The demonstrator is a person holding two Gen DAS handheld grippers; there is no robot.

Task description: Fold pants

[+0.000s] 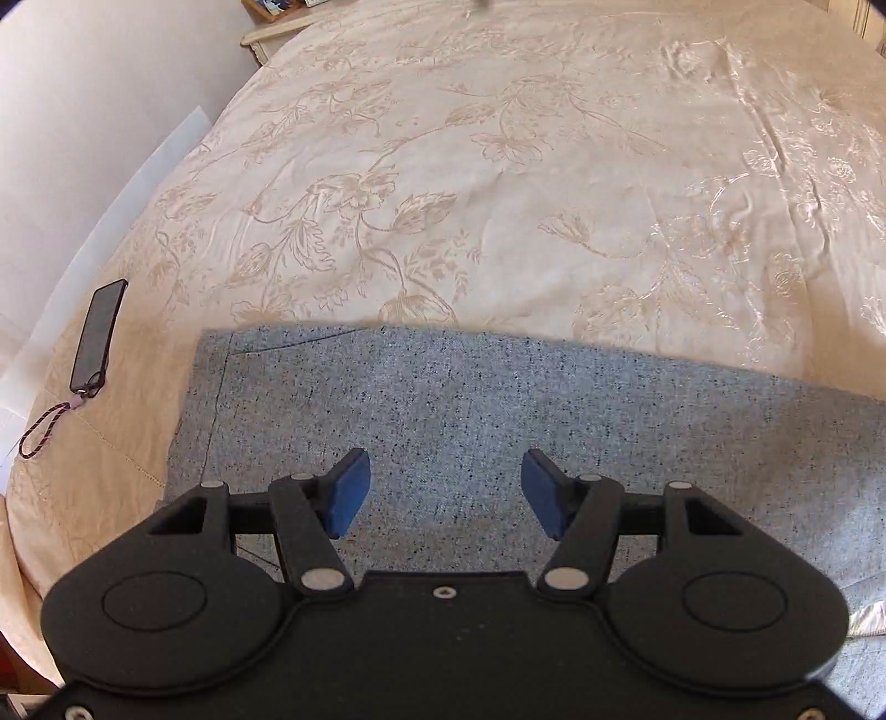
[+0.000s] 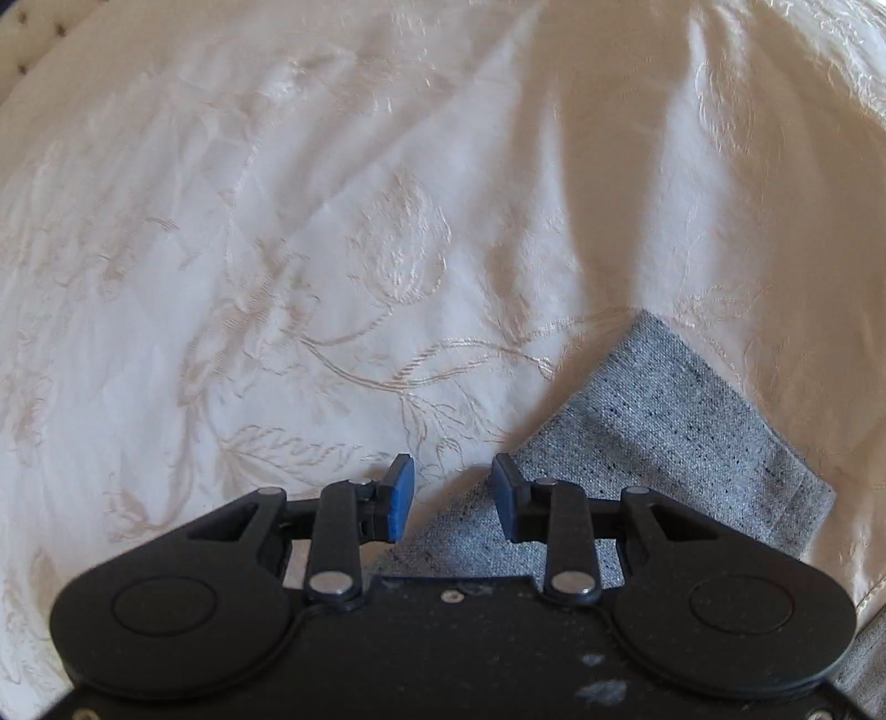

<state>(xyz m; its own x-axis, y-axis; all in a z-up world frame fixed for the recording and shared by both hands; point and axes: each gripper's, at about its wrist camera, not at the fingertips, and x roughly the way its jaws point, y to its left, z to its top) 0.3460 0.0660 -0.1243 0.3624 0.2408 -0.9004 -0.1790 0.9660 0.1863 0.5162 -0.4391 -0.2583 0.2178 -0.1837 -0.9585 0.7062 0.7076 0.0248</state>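
Grey speckled pants [image 1: 498, 410] lie flat on a cream floral bedspread [image 1: 498, 166]. In the left wrist view their waist end with a stitched seam is at the left and the cloth runs off to the right. My left gripper [image 1: 446, 493] is open and empty just above the cloth. In the right wrist view a leg end of the pants [image 2: 664, 437] lies at the lower right. My right gripper [image 2: 453, 498] is open and empty over the leg's left edge, with the right finger above the cloth.
A dark phone [image 1: 99, 332] with a wrist cord lies near the bed's left edge. A white wall [image 1: 72, 111] is at the left and a pale nightstand [image 1: 277, 27] at the far corner. The bedspread [image 2: 277, 221] fills the right wrist view.
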